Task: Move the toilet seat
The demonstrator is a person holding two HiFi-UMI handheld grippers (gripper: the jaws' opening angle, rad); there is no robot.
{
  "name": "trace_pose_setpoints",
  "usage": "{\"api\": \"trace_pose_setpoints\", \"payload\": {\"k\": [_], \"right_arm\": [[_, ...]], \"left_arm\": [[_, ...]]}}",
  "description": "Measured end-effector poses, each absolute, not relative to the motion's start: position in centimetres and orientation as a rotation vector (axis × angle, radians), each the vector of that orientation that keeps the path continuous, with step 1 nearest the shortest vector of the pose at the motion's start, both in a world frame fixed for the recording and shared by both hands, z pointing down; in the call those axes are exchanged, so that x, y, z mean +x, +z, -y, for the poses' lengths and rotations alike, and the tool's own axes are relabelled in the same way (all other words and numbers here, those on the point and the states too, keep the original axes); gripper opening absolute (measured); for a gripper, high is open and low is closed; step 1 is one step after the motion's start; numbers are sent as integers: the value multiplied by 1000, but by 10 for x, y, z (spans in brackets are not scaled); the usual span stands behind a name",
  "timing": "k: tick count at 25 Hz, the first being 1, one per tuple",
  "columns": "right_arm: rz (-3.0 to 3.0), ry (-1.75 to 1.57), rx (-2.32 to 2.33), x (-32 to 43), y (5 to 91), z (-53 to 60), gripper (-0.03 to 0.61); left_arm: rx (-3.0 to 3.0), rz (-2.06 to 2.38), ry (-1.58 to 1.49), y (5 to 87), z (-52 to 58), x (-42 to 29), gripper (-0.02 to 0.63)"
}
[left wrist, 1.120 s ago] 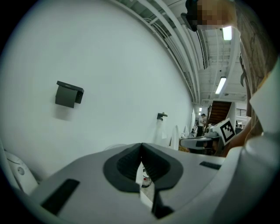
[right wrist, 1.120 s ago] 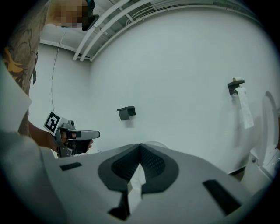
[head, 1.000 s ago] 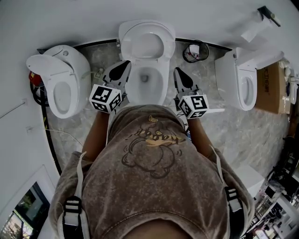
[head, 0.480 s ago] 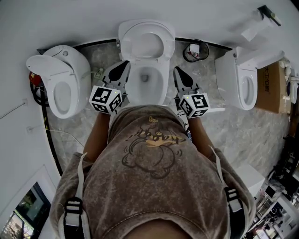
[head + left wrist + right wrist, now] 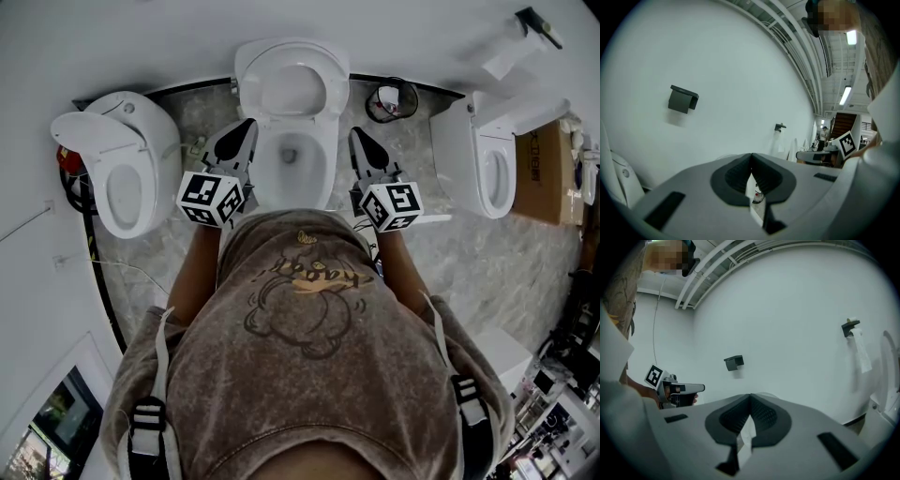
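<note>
Flanking the bowl (image 5: pixel 292 167) of the middle toilet, one gripper each side | toilet seat (image 5: pixel 292 89) upright against the wall, untouched | left gripper (image 5: pixel 246 127) and right gripper (image 5: pixel 357 139) jaws clenched, empty | probably paired evenly so either can reach the seat.

We see the white seat (image 5: pixel 248 84) raised upright at the back edge of the middle bowl (image 5: pixel 323 173), its oval ring leaning toward the wall, so that the bowl's rim lies uncovered.
</note>
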State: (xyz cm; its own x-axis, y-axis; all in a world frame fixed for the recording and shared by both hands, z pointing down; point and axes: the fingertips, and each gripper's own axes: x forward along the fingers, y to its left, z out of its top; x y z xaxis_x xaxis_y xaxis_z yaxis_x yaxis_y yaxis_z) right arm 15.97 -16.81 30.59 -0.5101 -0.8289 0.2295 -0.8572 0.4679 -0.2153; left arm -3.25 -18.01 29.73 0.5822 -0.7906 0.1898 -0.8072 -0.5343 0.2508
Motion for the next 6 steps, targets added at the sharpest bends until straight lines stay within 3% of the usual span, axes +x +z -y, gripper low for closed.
{"api": "trace_pose_setpoints", "payload": {"k": [6], "right_arm": [[2610,462,1498,159,305,170,-2]], "left_arm": [[2497,1299,80,298,181,-32,9]]}}
